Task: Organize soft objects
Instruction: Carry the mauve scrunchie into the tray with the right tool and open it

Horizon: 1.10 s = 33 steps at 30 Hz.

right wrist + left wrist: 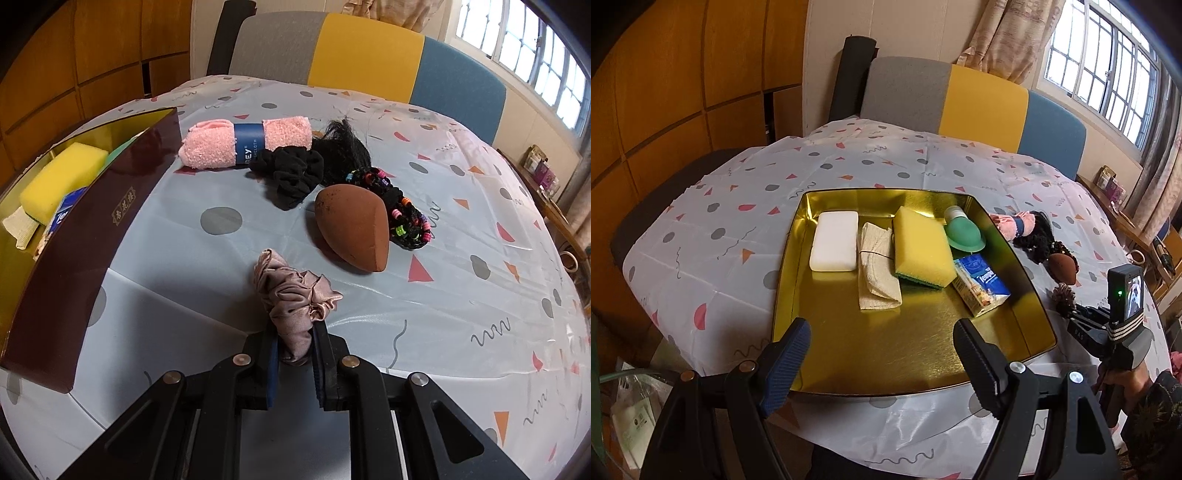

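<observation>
Right wrist — pink scrunchie (295,306) pinched between fingers (321,354).

daylight comes in through the barred window (1108,74) at the upper right of both views, and its panes are blown out to white. the rest of the room is moderately bright and warm in tone. the gold tray (905,354) floor throws back a soft sheen and mirrors the things in it. the tablecloth (461,314) shows pale glossy streaks. soft shadows fall toward the left and near side of objects, as under the brown sponge (351,229). focus is fairly sharp at centre. fisheye bending curves straight lines, and the corners darken to black.
</observation>
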Available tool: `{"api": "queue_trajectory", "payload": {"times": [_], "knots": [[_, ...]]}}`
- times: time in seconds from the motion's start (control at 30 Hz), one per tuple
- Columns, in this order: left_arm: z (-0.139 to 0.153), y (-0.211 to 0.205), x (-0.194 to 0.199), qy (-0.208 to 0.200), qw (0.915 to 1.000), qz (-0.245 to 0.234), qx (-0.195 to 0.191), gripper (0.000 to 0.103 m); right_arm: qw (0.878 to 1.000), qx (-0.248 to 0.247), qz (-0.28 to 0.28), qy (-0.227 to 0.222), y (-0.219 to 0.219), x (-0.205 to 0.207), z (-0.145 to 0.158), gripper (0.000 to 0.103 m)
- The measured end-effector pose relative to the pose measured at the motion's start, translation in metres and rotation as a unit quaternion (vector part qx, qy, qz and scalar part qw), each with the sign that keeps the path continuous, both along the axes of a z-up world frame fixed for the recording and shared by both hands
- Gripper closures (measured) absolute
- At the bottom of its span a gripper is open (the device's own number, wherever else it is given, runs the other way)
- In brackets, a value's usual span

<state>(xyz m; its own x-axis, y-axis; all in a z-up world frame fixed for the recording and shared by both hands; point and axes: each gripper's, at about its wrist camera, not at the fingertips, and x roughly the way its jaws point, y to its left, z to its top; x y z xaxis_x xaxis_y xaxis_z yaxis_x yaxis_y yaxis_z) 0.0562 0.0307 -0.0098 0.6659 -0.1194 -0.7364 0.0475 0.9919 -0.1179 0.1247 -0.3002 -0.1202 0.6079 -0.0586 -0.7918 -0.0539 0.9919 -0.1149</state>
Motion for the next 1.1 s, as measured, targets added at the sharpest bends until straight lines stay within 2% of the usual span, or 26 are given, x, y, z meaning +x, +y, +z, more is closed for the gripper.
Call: {"api": "queue_trajectory", "payload": {"times": [0.4,0.67,0.87,1.1], "knots": [[-0.010,0.017,-0.007,0.010,0.9997,0.019,0.009,0.022,1.000,-0.021,-0.005,-0.004,0.007,-0.003,0.001,0.088],[-0.013,0.041,-0.009,0.017,0.9988,0.042,-0.018,0.023,0.998,0.044,-0.035,0.020,-0.005,-0.005,0.014,0.089],[-0.015,0.056,-0.009,0.018,0.9971,0.055,-0.049,0.024,0.997,0.070,-0.015,-0.010,0.000,-0.023,0.045,0.089],[-0.014,0.055,-0.009,0.016,0.9978,0.053,-0.037,0.024,0.993,0.097,0.049,-0.050,0.040,-0.037,0.090,0.089]]}}
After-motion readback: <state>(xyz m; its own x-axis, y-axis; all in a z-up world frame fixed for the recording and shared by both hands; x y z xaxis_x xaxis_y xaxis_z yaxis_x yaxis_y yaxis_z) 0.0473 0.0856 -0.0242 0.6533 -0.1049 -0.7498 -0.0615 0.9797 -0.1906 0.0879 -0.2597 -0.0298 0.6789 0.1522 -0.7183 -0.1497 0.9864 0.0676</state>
